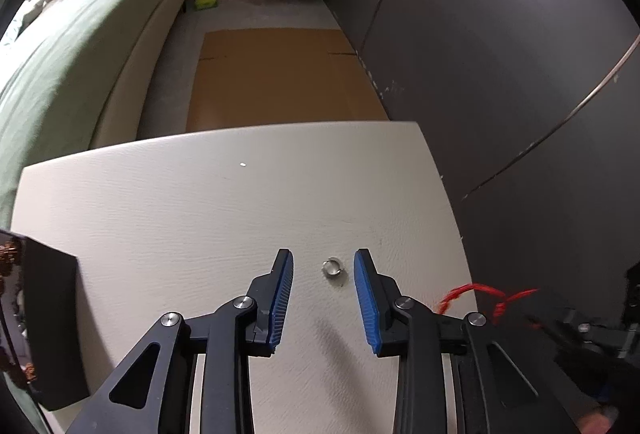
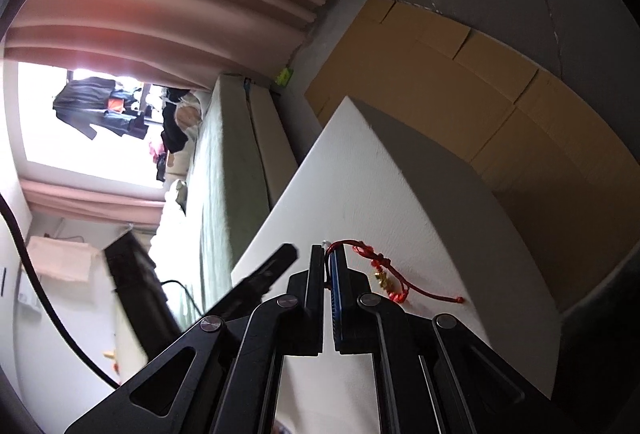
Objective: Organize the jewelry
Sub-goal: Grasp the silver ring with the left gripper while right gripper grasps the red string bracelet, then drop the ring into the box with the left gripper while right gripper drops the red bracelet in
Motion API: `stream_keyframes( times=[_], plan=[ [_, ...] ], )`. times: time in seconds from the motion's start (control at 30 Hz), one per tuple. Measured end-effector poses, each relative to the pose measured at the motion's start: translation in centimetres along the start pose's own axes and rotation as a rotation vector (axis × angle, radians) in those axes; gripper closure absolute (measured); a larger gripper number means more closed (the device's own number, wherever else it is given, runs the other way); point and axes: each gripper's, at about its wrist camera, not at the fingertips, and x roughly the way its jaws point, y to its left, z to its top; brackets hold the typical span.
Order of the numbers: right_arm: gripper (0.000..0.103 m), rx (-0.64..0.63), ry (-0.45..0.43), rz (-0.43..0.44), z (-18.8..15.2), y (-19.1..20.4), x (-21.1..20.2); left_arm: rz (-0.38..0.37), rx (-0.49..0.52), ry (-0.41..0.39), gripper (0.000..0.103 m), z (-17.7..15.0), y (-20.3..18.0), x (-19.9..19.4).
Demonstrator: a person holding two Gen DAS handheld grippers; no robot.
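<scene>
A small silver ring lies on the white table. My left gripper is open, low over the table, with its blue pads on either side of the ring and apart from it. My right gripper is shut on a red cord bracelet with gold beads, which hangs from the fingertips over the table's edge. The bracelet also shows in the left wrist view at the right edge of the table. A black jewelry box stands at the table's left.
A bed with a green cover runs along the left. Flat cardboard lies on the floor beyond the table. A dark wardrobe wall stands close on the right. A tiny white speck lies farther back on the table.
</scene>
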Motion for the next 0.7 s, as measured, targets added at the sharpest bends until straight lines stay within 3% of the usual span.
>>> stream_keyframes(
  times=[0.2,0.27,0.43,0.7],
  plan=[
    [0.098,0.008,-0.027,0.008,0.4,-0.2,-1.5,0.035,0.019,0.011,0.077,-0.4,-0.9,1.9],
    [0.098,0.011,-0.037,0.004,0.5,-0.3,-1.8,0.06,0.038,0.004,0.09,-0.5,-1.3,2.0],
    [0.098,0.013,-0.05,-0.005,0.5,-0.3,-2.1,0.047,0.037,0.017,0.09,-0.9,-0.8,1.6],
    [0.098,-0.01,-0.055,0.012,0.3,0.9,-1.8,0.045,0.039,-0.041,0.09,0.0,0.7,-1.7]
  ],
)
